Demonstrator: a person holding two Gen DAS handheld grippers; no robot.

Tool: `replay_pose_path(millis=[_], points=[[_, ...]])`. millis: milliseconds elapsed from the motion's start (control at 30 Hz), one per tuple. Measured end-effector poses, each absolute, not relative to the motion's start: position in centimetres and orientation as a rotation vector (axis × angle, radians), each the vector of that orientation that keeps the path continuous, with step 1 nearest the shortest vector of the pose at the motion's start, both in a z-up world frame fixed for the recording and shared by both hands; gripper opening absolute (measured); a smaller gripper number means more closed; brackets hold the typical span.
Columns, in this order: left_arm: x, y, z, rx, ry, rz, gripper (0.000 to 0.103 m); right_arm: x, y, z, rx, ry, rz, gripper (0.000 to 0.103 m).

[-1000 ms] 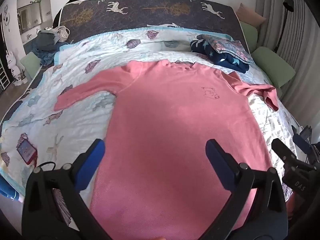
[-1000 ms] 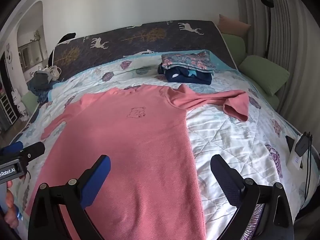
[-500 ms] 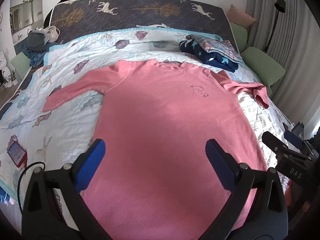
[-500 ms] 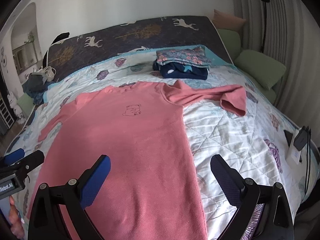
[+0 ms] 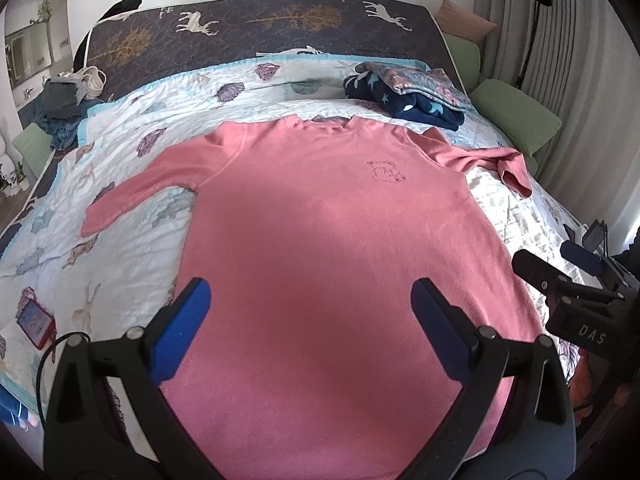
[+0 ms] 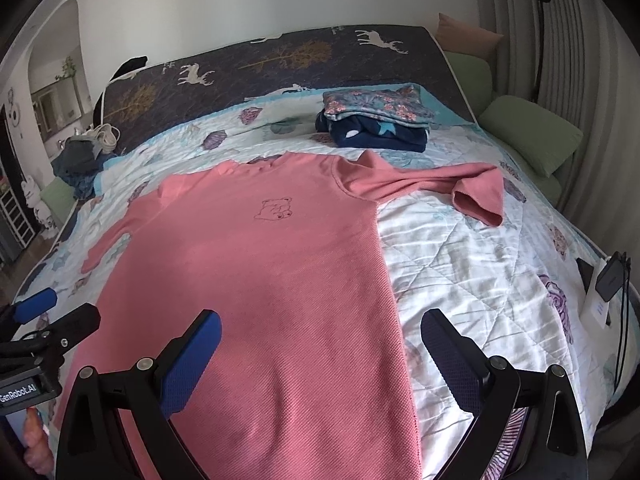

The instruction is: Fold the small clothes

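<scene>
A pink shirt (image 5: pixel 332 248) is spread flat on the bed (image 6: pixel 472 248); folded clothes (image 6: pixel 376 126) are stacked behind it; both the left gripper (image 5: pixel 310 314) and right gripper (image 6: pixel 320 340) are held apart, empty.

A green pillow (image 6: pixel 532 136) lies beside the deer-print headboard (image 6: pixel 280 60); a red tablet (image 5: pixel 35 320) rests on the quilt (image 6: pixel 460 256).

Left gripper (image 5: pixel 310 324) (jaws apart) has swung rightward over the sweater (image 5: pixel 328 248).

Shirt (image 5: pixel 320 264) flat on bed (image 5: pixel 120 248), folded pile (image 5: pixel 408 96) behind
</scene>
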State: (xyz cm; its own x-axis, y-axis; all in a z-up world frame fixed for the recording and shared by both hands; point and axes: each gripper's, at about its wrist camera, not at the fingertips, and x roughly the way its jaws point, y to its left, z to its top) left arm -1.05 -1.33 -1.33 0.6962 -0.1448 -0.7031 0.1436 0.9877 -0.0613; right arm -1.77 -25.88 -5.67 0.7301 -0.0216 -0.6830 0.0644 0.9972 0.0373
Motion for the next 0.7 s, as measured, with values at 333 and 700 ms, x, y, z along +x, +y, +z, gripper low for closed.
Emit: replay_pose_path(millis=[333, 700], points=[[-0.84, -0.83, -1.52, -0.012, 0.787, -0.165, 0.100, -1.82, -25.31, -5.55, 0.044, 0.738, -0.015, 0.102], [-0.66, -0.61, -1.54, -0.020, 0.781, -0.186, 0.100, -1.69, -25.20, -5.77, 0.035, 0.743, -0.022, 0.102]])
